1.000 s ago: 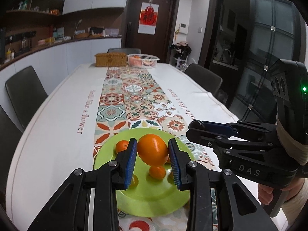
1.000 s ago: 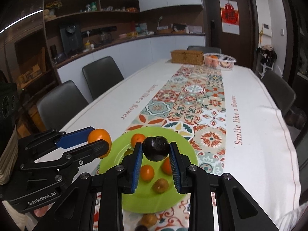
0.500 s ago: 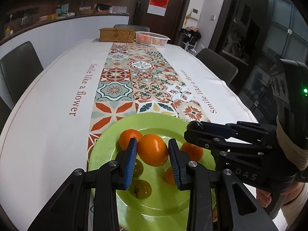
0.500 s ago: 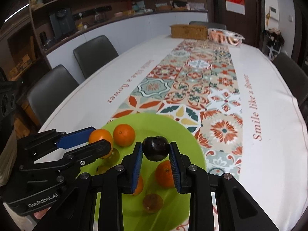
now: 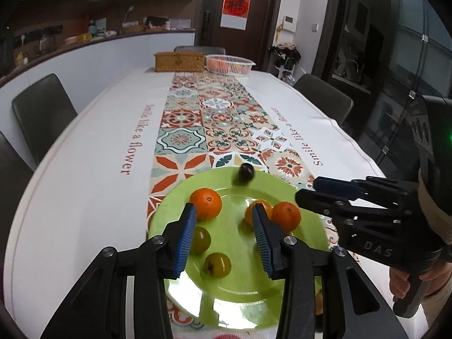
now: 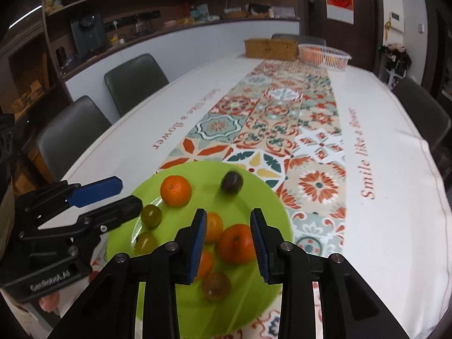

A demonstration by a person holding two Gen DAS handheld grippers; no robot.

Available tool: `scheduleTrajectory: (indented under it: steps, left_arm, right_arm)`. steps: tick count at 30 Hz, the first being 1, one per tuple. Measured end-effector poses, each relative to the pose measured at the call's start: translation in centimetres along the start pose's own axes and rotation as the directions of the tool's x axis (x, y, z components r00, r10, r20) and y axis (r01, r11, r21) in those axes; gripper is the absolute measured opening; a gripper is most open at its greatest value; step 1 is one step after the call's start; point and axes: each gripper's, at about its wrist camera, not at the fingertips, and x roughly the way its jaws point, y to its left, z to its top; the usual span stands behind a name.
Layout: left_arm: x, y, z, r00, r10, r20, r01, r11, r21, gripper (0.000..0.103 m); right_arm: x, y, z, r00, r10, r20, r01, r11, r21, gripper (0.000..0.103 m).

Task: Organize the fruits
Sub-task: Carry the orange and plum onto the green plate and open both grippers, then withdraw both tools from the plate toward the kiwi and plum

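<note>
A green plate (image 5: 234, 285) lies at the near end of the table, also in the right wrist view (image 6: 251, 305). On it lie several oranges, one at the far left (image 5: 205, 203) (image 6: 175, 191), some small greenish fruits (image 5: 217, 264) and a dark plum (image 5: 245, 173) (image 6: 231, 183), blurred, near the far rim. My left gripper (image 5: 224, 237) is open and empty above the plate. My right gripper (image 6: 229, 241) is open and empty above an orange (image 6: 236, 243).
A patterned runner (image 5: 214, 118) runs along the white table. A wicker box (image 5: 179, 61) and a white basket of fruit (image 5: 229, 63) stand at the far end. Dark chairs (image 6: 135, 80) line both sides.
Both grippers have opened. The left has let go of its orange and the right has let go of the dark plum; both fruits now lie on the plate, the plum blurred.
</note>
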Motion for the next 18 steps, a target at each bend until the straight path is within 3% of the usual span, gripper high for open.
scheduleTrajectory:
  steps: [4, 18]
  left_arm:
    - [-2.6, -1.1, -0.6, 0.998, 0.040, 0.038, -0.041, 0.999, 0.031, 0.044]
    - [-10.4, -4.3, -4.0, 0.990, 0.086, 0.113, -0.095, 0.993, 0.072, 0.055]
  right_arm:
    - [-2.8, 0.4, -0.7, 0.999, -0.012, 0.051, 0.013, 1.000, -0.008, 0.039]
    - [-10.7, 3.1, -4.9, 0.990, -0.013, 0.140, 0.019, 0.999, -0.041, 0.039]
